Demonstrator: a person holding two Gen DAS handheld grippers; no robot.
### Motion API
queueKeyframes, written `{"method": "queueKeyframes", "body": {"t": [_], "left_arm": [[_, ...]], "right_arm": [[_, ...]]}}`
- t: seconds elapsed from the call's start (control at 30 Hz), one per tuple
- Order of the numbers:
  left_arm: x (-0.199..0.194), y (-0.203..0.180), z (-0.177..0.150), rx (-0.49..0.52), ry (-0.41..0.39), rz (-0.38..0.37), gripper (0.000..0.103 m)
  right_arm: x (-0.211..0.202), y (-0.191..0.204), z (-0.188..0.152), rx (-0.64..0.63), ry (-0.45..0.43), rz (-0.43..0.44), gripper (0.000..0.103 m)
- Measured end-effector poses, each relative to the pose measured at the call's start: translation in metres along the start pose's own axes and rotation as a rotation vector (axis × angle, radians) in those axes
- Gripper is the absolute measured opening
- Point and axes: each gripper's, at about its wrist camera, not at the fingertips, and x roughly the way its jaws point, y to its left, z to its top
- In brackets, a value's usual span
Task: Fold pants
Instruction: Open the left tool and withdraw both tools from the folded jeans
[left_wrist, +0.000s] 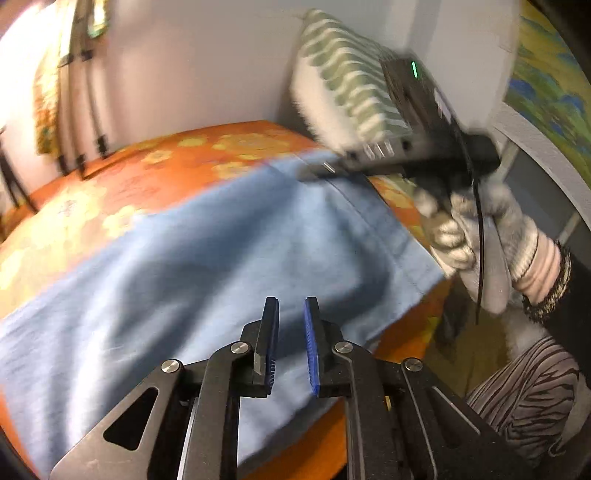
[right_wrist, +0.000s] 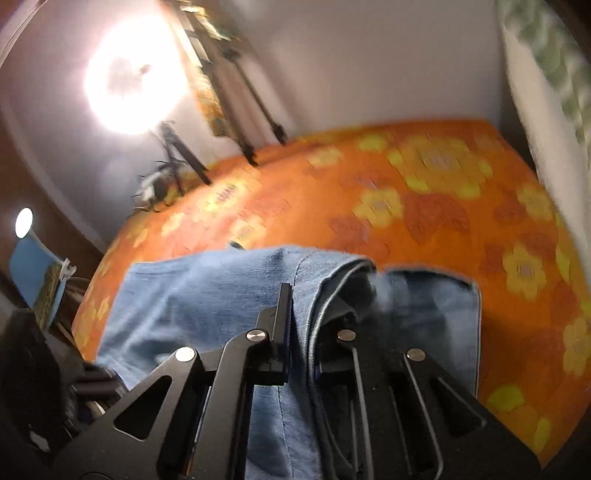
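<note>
Right now I judge I'm mid-fold: my right gripper (right_wrist: 299, 325) is pinching a doubled edge of the light blue denim pants (right_wrist: 207, 295), the seamed cloth clamped between its fingers and draped over them, and it seems to be carrying that edge across the rest of the garment. The pants lie spread on the orange bedspread with yellow flowers (right_wrist: 424, 192), near its front edge. My left gripper (left_wrist: 291, 343) hangs above the near part of the denim (left_wrist: 192, 258) with its blue-padded fingers (left_wrist: 309, 350) spread a little and nothing between them; whether they touch the cloth I can't tell through the blur. Next, I think, the right needs to lay its edge down squarely on the matching edge before letting go, while the left could press or smooth the lower layer so it doesn't drag along.
</note>
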Motion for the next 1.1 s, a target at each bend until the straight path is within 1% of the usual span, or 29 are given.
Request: {"method": "queueKeyframes", "body": {"t": [0.07, 0.1, 0.17, 0.23, 0.27, 0.3, 0.37, 0.43, 0.5, 0.53, 0.6, 0.7, 0.77, 0.8, 0.83, 0.87, 0.9, 0.93, 1.0, 1.07, 1.1], "left_arm": [[-0.014, 0.020, -0.002, -0.020, 0.008, 0.042, 0.014], [-0.020, 0.029, -0.004, -0.027, 0.006, 0.061, 0.017], [-0.039, 0.047, -0.014, -0.045, 0.000, 0.119, 0.019], [-0.059, 0.068, -0.028, -0.092, 0.005, 0.158, 0.019], [-0.066, 0.075, -0.034, -0.113, 0.006, 0.170, 0.019], [-0.077, 0.085, -0.044, -0.138, 0.005, 0.188, 0.019], [-0.093, 0.098, -0.056, -0.171, 0.001, 0.215, 0.019], [-0.105, 0.112, -0.070, -0.217, -0.010, 0.234, 0.019], [-0.110, 0.121, -0.080, -0.267, -0.019, 0.230, 0.019], [-0.111, 0.126, -0.086, -0.301, -0.020, 0.223, 0.019], [-0.109, 0.133, -0.094, -0.327, -0.008, 0.227, 0.019], [-0.106, 0.139, -0.095, -0.350, 0.005, 0.227, 0.019], [-0.108, 0.142, -0.095, -0.353, 0.000, 0.231, 0.019], [-0.108, 0.142, -0.095, -0.345, 0.001, 0.240, 0.019], [-0.108, 0.143, -0.096, -0.342, 0.001, 0.243, 0.019], [-0.108, 0.144, -0.097, -0.342, 0.003, 0.245, 0.019], [-0.107, 0.145, -0.098, -0.343, 0.008, 0.247, 0.019], [-0.105, 0.147, -0.100, -0.345, 0.019, 0.244, 0.019], [-0.100, 0.151, -0.105, -0.343, 0.061, 0.242, 0.019], [-0.094, 0.156, -0.110, -0.341, 0.101, 0.266, 0.019], [-0.091, 0.160, -0.115, -0.348, 0.125, 0.271, 0.019]], "right_arm": [[0.018, -0.025, -0.005, 0.104, 0.070, -0.003, 0.009], [0.024, -0.034, -0.007, 0.148, 0.103, 0.020, 0.011], [0.022, -0.043, -0.011, 0.187, 0.123, 0.054, 0.023], [0.011, -0.048, -0.016, 0.200, 0.108, 0.069, 0.054], [0.004, -0.053, -0.021, 0.216, 0.099, 0.084, 0.057], [-0.002, -0.058, -0.027, 0.236, 0.102, 0.103, 0.058], [-0.014, -0.072, -0.046, 0.302, 0.114, 0.146, 0.058], [-0.026, -0.082, -0.066, 0.349, 0.115, 0.160, 0.058], [-0.031, -0.088, -0.084, 0.375, 0.113, 0.147, 0.058], [-0.032, -0.090, -0.094, 0.392, 0.117, 0.151, 0.058], [-0.033, -0.090, -0.110, 0.419, 0.108, 0.175, 0.058], [-0.032, -0.074, -0.115, 0.387, 0.092, 0.181, 0.058], [-0.029, -0.057, -0.116, 0.343, 0.099, 0.166, 0.059], [-0.027, -0.049, -0.116, 0.321, 0.100, 0.152, 0.060], [-0.025, -0.039, -0.116, 0.286, 0.099, 0.105, 0.057], [-0.024, -0.034, -0.116, 0.270, 0.099, 0.081, 0.050], [-0.023, -0.031, -0.115, 0.271, 0.105, 0.087, 0.036], [-0.023, -0.029, -0.114, 0.291, 0.109, 0.098, 0.033], [-0.030, -0.024, -0.109, 0.308, 0.092, 0.099, 0.032], [-0.046, -0.018, -0.100, 0.316, 0.054, 0.141, 0.031], [-0.055, -0.016, -0.094, 0.327, 0.033, 0.183, 0.030]]}}
